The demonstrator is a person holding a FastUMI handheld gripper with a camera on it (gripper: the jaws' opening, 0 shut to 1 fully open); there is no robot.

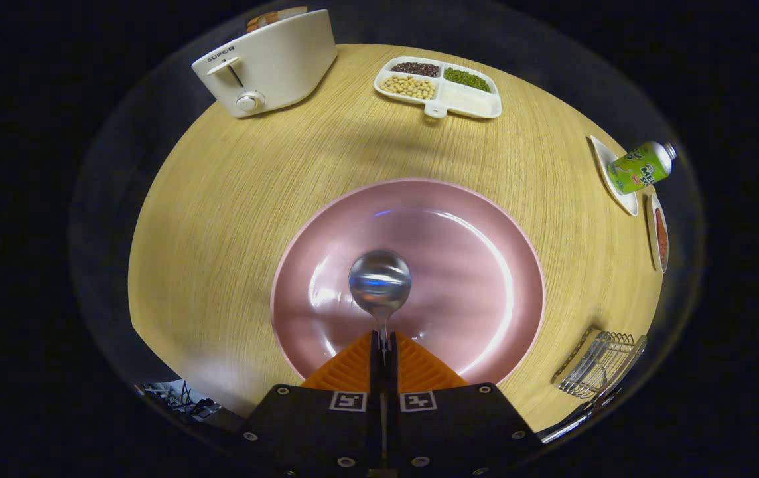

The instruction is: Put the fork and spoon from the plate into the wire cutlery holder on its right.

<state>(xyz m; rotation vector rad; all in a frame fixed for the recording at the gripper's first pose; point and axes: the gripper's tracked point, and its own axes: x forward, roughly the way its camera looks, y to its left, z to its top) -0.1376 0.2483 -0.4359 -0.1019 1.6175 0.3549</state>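
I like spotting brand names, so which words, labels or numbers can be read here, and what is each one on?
"SUPOR": on the white toaster at the far side of the table.
Green can lying on a small white dish: printed lettering, too tilted and blurred to read.
The spoon gripped between the fingers and the pink plate carry no text.

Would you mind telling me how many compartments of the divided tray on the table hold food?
3. In the divided tray beyond the pink plate: dark beans far left, yellow beans near left, green beans far right. The near-right compartment looks bare. The fingers grip a spoon.
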